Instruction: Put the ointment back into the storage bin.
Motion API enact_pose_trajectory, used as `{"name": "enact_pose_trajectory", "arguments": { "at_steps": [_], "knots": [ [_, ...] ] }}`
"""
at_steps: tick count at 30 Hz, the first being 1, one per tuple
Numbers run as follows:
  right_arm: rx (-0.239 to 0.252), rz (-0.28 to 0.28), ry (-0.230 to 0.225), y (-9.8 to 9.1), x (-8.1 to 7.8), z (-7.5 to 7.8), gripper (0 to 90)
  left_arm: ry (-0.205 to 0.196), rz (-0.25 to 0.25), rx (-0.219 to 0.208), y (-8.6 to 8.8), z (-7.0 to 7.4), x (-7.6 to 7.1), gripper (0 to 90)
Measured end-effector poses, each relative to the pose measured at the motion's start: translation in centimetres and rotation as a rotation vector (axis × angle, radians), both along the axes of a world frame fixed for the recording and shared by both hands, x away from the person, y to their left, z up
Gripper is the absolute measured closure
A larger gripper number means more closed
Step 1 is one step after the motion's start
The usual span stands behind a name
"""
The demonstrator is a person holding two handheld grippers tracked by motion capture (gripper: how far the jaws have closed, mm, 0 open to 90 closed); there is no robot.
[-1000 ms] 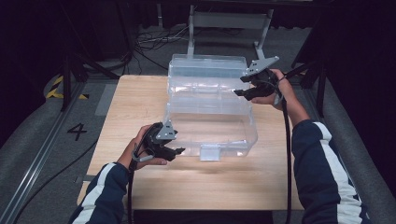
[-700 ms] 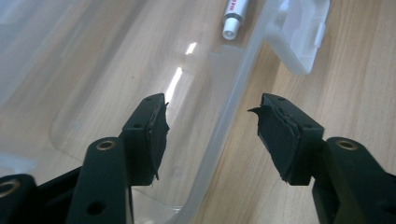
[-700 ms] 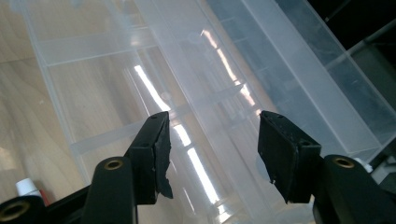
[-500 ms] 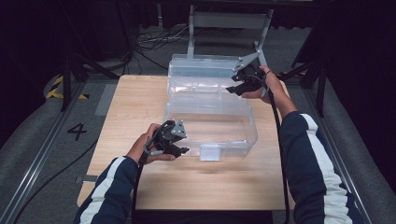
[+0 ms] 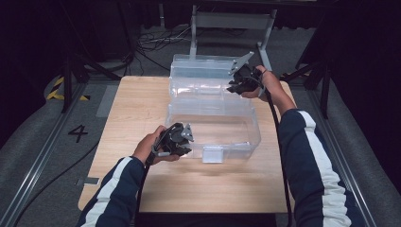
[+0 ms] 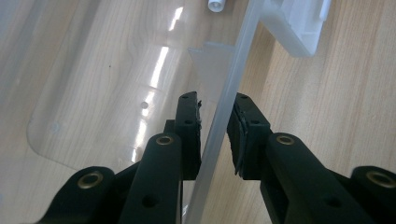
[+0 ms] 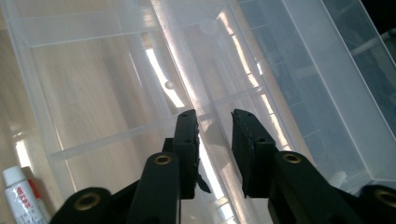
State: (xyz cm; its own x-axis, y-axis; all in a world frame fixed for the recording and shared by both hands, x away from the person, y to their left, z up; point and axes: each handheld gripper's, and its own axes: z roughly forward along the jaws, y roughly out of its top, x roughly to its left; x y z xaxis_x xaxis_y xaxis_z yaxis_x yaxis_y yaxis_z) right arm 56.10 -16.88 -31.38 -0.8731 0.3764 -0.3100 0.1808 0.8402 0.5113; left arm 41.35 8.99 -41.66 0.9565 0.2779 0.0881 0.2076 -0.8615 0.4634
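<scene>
A big dark numeral "4" (image 5: 78,133) sits there on the grey floor (image 5: 38,142), just off the left edge of the bench (image 5: 142,104), about level with its middle. Down in the near left corner of the right gripper view, a small white tube (image 7: 21,198) carries red lettering along its side, too small and blurred to read. No other writing can be read.
</scene>
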Motion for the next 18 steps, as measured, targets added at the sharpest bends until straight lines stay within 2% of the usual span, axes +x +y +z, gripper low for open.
{"name": "enact_pose_trajectory", "arguments": {
  "at_steps": [7, 18],
  "knots": [
    [-0.051, 0.074, 0.022, 0.8, -0.1, 0.6, 82.9, -0.014, 0.007, -0.006, 0.0, -0.1, -0.1, 74.8],
    [-0.088, 0.155, 0.037, 0.6, -0.5, 1.1, 88.1, -0.004, 0.027, -0.014, 0.0, -0.2, -0.2, 72.9]
  ]
}}
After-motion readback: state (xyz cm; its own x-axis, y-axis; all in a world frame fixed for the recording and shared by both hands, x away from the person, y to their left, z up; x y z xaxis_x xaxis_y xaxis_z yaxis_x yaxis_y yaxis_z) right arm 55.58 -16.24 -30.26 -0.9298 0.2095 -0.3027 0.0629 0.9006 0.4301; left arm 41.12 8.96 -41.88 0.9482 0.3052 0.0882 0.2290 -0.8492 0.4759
